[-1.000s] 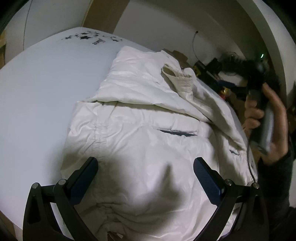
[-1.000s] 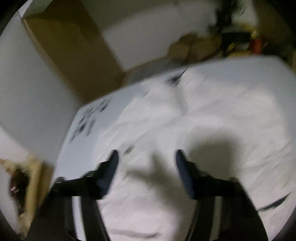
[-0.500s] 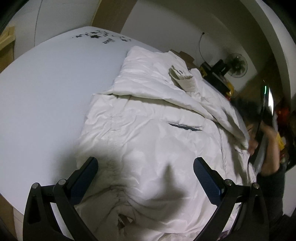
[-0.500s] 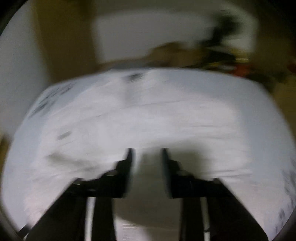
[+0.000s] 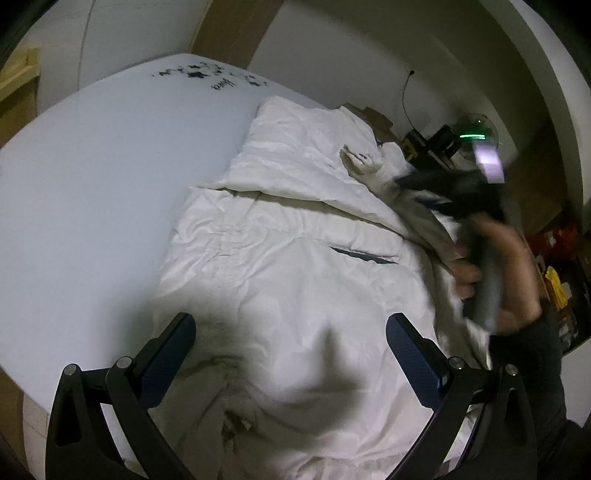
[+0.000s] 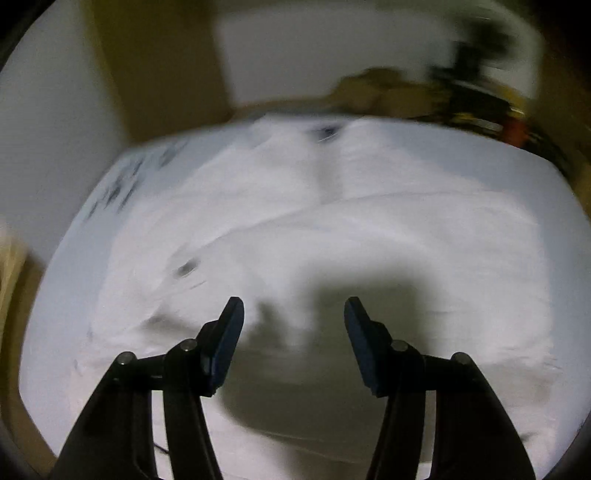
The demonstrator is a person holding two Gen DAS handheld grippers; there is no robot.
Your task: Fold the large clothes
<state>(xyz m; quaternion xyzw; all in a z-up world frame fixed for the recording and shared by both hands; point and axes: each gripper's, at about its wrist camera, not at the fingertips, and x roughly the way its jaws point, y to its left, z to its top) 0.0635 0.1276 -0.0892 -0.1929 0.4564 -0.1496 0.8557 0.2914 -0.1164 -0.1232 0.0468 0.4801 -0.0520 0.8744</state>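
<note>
A white padded jacket [image 5: 295,240] lies spread on the white table [image 5: 92,184], one sleeve folded across its upper part with the cuff [image 5: 360,164] lying on top. My left gripper [image 5: 291,332] hovers open over the jacket's lower part, touching nothing. A hand [image 5: 491,266] holds my right gripper [image 5: 410,182], blurred, low at the jacket's right side near that cuff. In the right wrist view the right gripper [image 6: 293,314] points down at the jacket [image 6: 332,221]. Its jaws are closing with only air between the pads.
Black markings [image 5: 199,72] are printed at the table's far end. A brown panel [image 5: 229,33] and white wall stand behind. A fan [image 5: 476,129] with a green light, cables and clutter [image 5: 554,280] crowd the right side beyond the table edge.
The right hand has swung its gripper down and in towards the sleeve cuff, and the jaws stand wider than half a second ago. The left gripper has hardly moved.
</note>
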